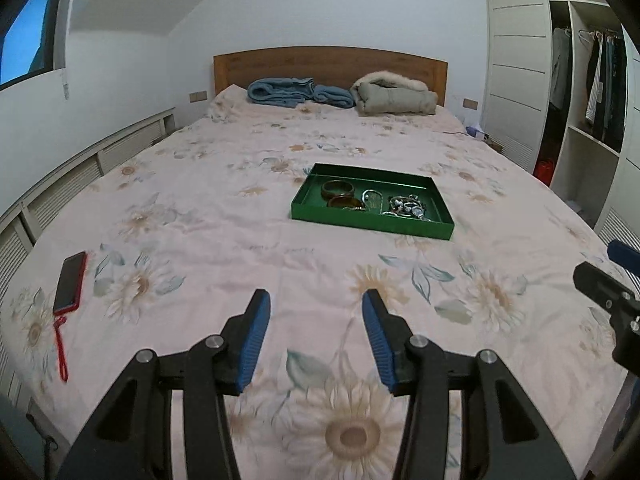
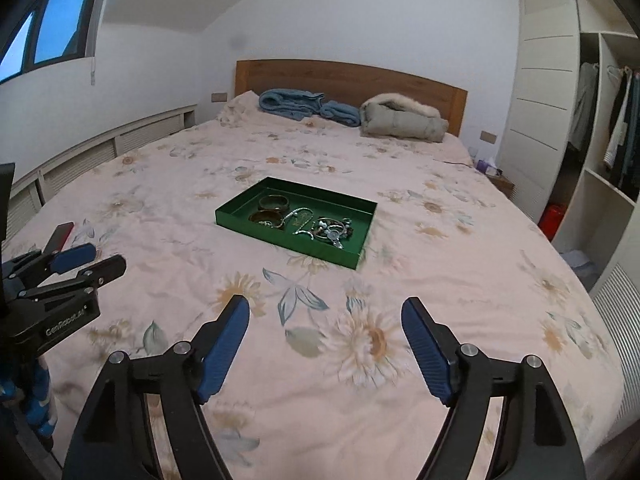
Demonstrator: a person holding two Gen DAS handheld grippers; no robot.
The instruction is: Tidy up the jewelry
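Note:
A green tray [image 1: 308, 194] lies on the bed's floral sheet, also in the right wrist view [image 2: 362, 216]. In it lie two brown bangles [image 1: 338, 188] [image 2: 274, 202], a silver chain [image 1: 372, 198] [image 2: 302, 216] and a tangle of silver jewelry with a watch [image 1: 408, 206] [image 2: 332, 230]. My left gripper [image 1: 316, 300] is open and empty above the sheet, well in front of the tray. My right gripper [image 2: 326, 308] is open and empty, also in front of the tray. The left gripper shows at the left of the right wrist view [image 2: 92, 260].
A phone in a red case with a strap [image 1: 70, 282] lies at the bed's left. A blue blanket [image 1: 296, 92] and a fur-trimmed coat [image 1: 394, 96] lie by the wooden headboard [image 1: 328, 64]. An open wardrobe [image 1: 588, 92] stands at the right.

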